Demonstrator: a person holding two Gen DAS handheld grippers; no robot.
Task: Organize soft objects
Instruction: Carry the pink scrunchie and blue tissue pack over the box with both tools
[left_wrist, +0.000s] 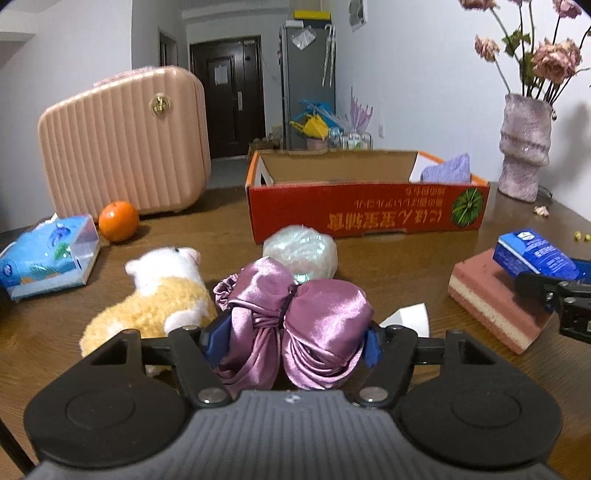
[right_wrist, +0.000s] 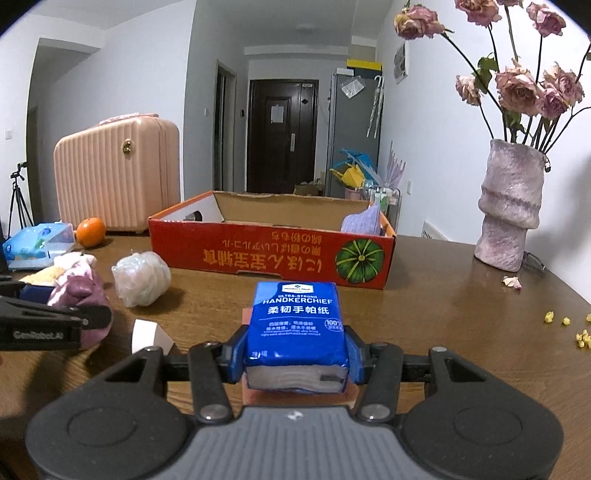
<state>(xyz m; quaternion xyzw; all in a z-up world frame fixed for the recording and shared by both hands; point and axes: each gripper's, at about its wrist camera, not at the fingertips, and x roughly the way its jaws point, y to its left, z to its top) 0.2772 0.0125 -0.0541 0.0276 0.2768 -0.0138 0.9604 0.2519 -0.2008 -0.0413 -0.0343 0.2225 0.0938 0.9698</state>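
Note:
My left gripper (left_wrist: 291, 341) is shut on a purple satin bow (left_wrist: 325, 314), whose folds fill the gap between the blue pads (left_wrist: 211, 341). Just left of it lies a yellow and white plush toy (left_wrist: 162, 291), and a plastic-wrapped white bundle (left_wrist: 301, 251) sits right behind. My right gripper (right_wrist: 295, 356) is shut on a blue handkerchief tissue pack (right_wrist: 295, 314), low over a pink layered sponge block (left_wrist: 491, 299). A red cardboard box (right_wrist: 273, 254) stands open behind both, with a lilac cloth (right_wrist: 364, 221) in its right end.
On the brown table (right_wrist: 443, 302) are a pink ribbed suitcase (left_wrist: 125, 140), an orange (left_wrist: 118, 220) and a blue tissue box (left_wrist: 48, 254) at left. A vase of dried roses (right_wrist: 511, 206) stands at right. A white paper scrap (left_wrist: 410, 314) and yellow crumbs (right_wrist: 583, 338) lie loose.

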